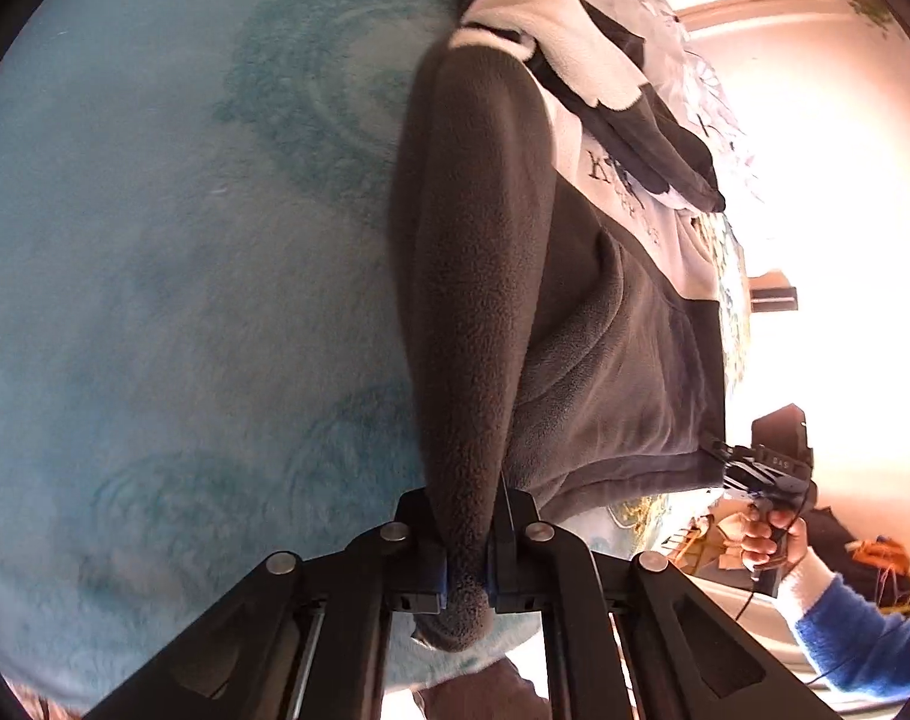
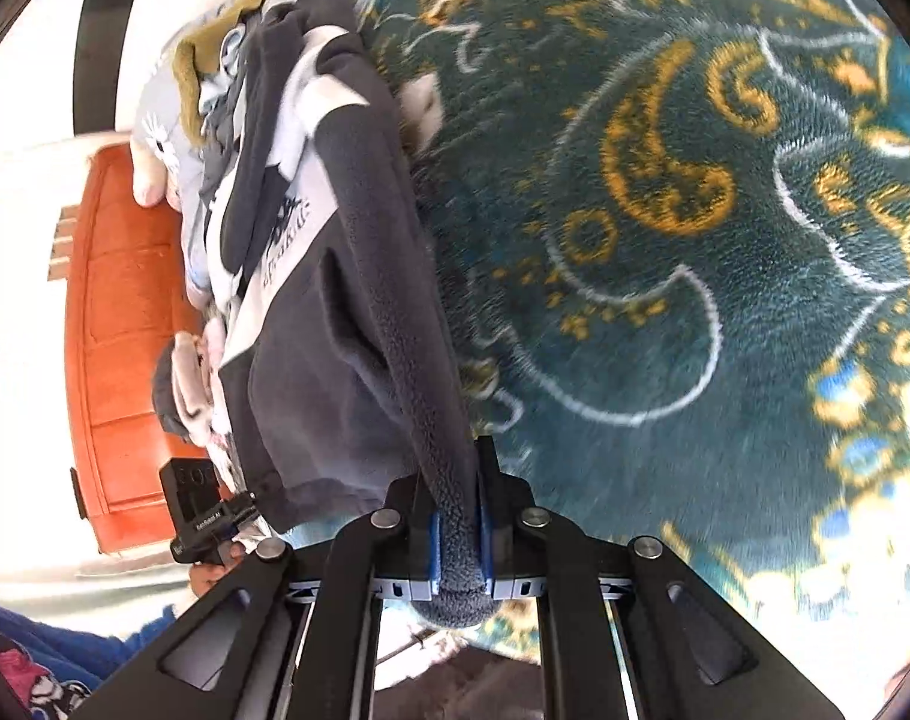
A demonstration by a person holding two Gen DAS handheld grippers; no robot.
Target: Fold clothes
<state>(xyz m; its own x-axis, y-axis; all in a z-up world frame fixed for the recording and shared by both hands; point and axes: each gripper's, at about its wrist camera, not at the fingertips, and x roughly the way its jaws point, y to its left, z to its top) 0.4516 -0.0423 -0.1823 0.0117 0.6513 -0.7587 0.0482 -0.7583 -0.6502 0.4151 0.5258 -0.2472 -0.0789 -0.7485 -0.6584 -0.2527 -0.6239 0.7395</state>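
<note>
Grey-and-white fleece sweatshirt (image 1: 610, 312) is lying spread on the blanket-covered surface, dark lettering showing on its white chest panel. Both dark grey sleeves are being pulled out from the body, one per gripper.

Left gripper (image 1: 468, 546) is clamping the left-view sleeve (image 1: 460, 276) just short of the cuff; blue pads are pressing the fleece from both sides, cuff end is bulging out behind the jaws. Sleeve is running straight from the jaws to the shoulder, alongside the body hem.

Right gripper (image 2: 457, 531) is doing the same on the other sleeve (image 2: 395, 276): jaws closed on the fleece, cuff sticking out behind the pads.

Each wrist view is also catching the opposite gripper at the sweatshirt's hem corner, with a hand (image 1: 772, 531) wrapped around its handle and a blue fuzzy cuff (image 1: 850, 636) behind it.

Under the left view, the surface is showing as a pale blue blanket (image 1: 155, 300); under the right view, a dark teal rug (image 2: 664, 240) with gold and white ornament. More clothes (image 2: 215, 78) are sitting piled past the collar. An orange panelled cabinet (image 2: 125, 330) is standing beyond them.
</note>
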